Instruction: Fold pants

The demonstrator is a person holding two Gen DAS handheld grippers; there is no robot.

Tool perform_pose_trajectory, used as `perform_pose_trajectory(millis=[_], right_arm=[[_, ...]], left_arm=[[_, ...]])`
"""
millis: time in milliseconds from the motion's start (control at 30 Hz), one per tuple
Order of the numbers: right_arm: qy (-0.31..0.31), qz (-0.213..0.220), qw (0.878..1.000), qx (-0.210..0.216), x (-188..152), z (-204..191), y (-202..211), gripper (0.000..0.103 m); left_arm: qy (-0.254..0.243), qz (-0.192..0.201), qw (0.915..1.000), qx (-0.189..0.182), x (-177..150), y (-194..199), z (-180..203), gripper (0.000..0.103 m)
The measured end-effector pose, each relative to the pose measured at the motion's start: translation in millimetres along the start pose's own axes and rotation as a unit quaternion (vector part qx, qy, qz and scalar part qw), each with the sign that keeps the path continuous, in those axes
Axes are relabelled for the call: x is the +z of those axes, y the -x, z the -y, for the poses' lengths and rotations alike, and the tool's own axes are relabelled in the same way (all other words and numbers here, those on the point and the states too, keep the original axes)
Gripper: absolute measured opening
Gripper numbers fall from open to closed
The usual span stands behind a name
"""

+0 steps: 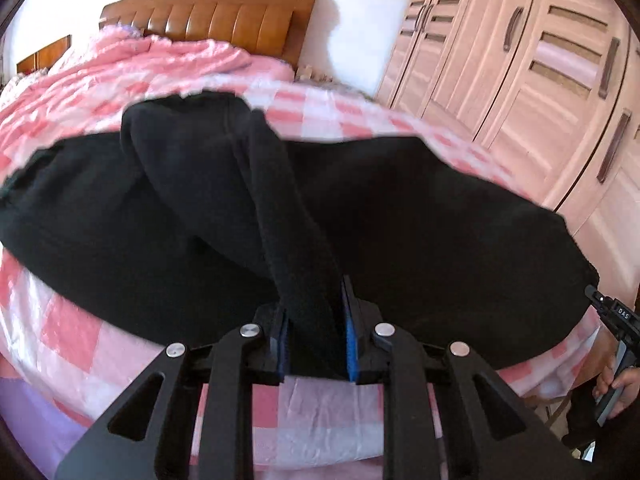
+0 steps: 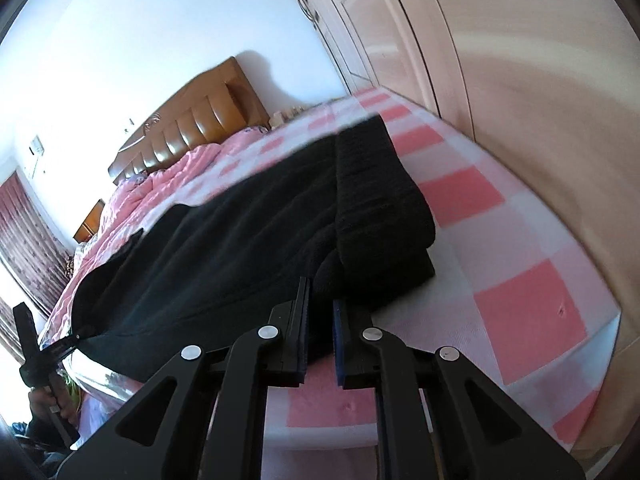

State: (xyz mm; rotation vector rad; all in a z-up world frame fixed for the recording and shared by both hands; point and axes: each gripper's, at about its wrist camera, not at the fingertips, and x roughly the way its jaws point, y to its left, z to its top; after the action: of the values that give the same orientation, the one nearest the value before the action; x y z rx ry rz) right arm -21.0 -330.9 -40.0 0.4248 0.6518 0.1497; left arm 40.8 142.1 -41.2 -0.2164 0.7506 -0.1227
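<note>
Pants point(image 1: 380, 216) of black fleece are spread across a bed point(image 1: 92, 328) covered with a pink-and-white checked sheet. In the left wrist view, a thick band of the black fabric is lifted off the rest and is pinched between the blue-lined pads of the left claw point(image 1: 314, 344), whose jaws are pressed onto the cloth from both sides. From the grip, the raised band runs up and away to a bunched fold near the far edge of the garment. The remainder of the pants is laid flat on the sheet to both sides of the grip.

In the right wrist view, the right claw point(image 2: 320, 336) is seen at the near edge of the pants point(image 2: 240, 232), with dark fabric caught in the narrow gap between its jaws; the jaws are drawn close together on that edge. Just beyond it, a ribbed waistband or cuff is folded over in a thick layer near the side of the bed point(image 2: 528, 308).

Each claw is visible in the other's view at the picture's edge, held by a hand point(image 1: 624, 384) on its grip. A crumpled pink quilt point(image 1: 132, 68) is piled toward the wooden headboard point(image 1: 224, 16), and a pale wardrobe point(image 1: 528, 64) is set along the bed's far side.
</note>
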Motion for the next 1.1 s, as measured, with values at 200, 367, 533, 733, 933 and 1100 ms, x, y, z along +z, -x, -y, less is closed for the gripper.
perform_pose_trajectory(millis=[200,367,533,733,933,1100], right_arm=[[-0.024,-0.030,0.999,-0.006,-15,13,-10,0.009],[-0.035,-0.015,0.999,0.014,-9,8,-1,0.009],[-0.043,-0.025,0.999,0.013,-14,13,-5,0.009],[-0.032,-0.030,0.999,0.003,-14,10,-6,0.010],[0.013,-0.010,0.998,-0.060,-11,-11,18,0.069],[0.124,0.033,0.990,-0.065,-8,-76,25,0.086]], left_arm=[[-0.003,-0.006,0.9999,0.013,-3,-1,5,0.021],[-0.005,0.004,0.9999,0.014,0,5,8,0.021],[-0.003,0.022,0.9996,0.016,6,12,10,0.021],[-0.010,-0.022,0.9991,0.034,-7,-12,3,0.021],[-0.029,-0.023,0.9971,0.066,-7,-11,6,0.042],[-0.018,0.016,0.9946,0.101,0,11,-7,0.081]])
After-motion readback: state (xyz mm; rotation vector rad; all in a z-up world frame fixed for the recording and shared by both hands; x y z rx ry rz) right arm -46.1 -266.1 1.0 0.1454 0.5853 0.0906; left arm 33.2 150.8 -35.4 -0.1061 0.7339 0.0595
